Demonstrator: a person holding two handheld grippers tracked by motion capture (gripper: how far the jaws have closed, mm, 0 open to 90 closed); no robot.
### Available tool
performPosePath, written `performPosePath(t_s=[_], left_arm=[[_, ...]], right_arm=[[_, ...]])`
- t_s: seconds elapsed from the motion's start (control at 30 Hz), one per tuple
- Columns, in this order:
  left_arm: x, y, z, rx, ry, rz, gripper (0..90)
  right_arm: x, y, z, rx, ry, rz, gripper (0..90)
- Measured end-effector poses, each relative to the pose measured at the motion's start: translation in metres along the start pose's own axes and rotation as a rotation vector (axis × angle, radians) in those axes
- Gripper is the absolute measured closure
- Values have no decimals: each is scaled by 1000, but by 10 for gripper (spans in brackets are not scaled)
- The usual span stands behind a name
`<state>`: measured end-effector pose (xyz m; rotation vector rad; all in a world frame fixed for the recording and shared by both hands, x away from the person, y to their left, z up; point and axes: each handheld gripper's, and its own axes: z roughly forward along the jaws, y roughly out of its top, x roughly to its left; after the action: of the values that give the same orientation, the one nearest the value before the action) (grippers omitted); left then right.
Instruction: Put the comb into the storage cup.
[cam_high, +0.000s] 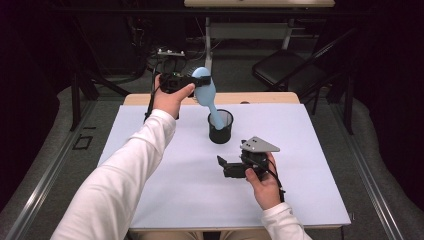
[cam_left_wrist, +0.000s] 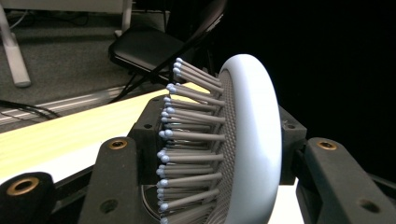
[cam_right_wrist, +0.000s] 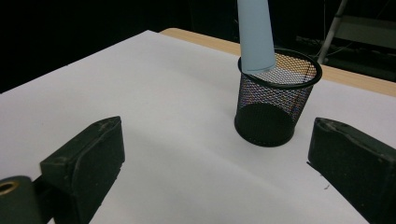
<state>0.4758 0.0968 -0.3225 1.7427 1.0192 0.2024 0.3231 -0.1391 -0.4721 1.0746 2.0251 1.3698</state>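
A light blue hairbrush (cam_high: 205, 89) hangs tilted above a black mesh cup (cam_high: 220, 127), its handle tip (cam_right_wrist: 255, 35) just inside the cup's rim (cam_right_wrist: 280, 84). My left gripper (cam_high: 197, 82) is shut on the brush head (cam_left_wrist: 252, 140), whose bristles (cam_left_wrist: 187, 140) point left in the left gripper view. Nearer the front of the table, my right gripper (cam_high: 223, 166) rests low over the white table top, open with nothing between its jaws. It points at the cup (cam_right_wrist: 275, 102).
The white table top (cam_high: 165, 195) has a wooden strip (cam_high: 260, 98) along its far edge. Behind the table stand a black chair (cam_high: 290, 67) and a desk frame (cam_high: 250, 32) on grey floor.
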Motion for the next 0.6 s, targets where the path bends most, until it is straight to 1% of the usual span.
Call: performPosePath(t_s=[0.1, 0.43, 0.5, 0.6], left_arm=[[1, 3, 1, -12, 8, -7, 503], [3, 4, 6, -21, 26, -7, 503], [4, 4, 8, -22, 34, 1, 503], [5, 4, 9, -26, 37, -4, 503]], right_arm=[[0, 0, 0, 3, -2, 0, 35], [0, 0, 0, 3, -1, 3, 37], [-1, 0, 0, 2, -3, 1, 39], [-1, 0, 0, 3, -3, 2, 39]])
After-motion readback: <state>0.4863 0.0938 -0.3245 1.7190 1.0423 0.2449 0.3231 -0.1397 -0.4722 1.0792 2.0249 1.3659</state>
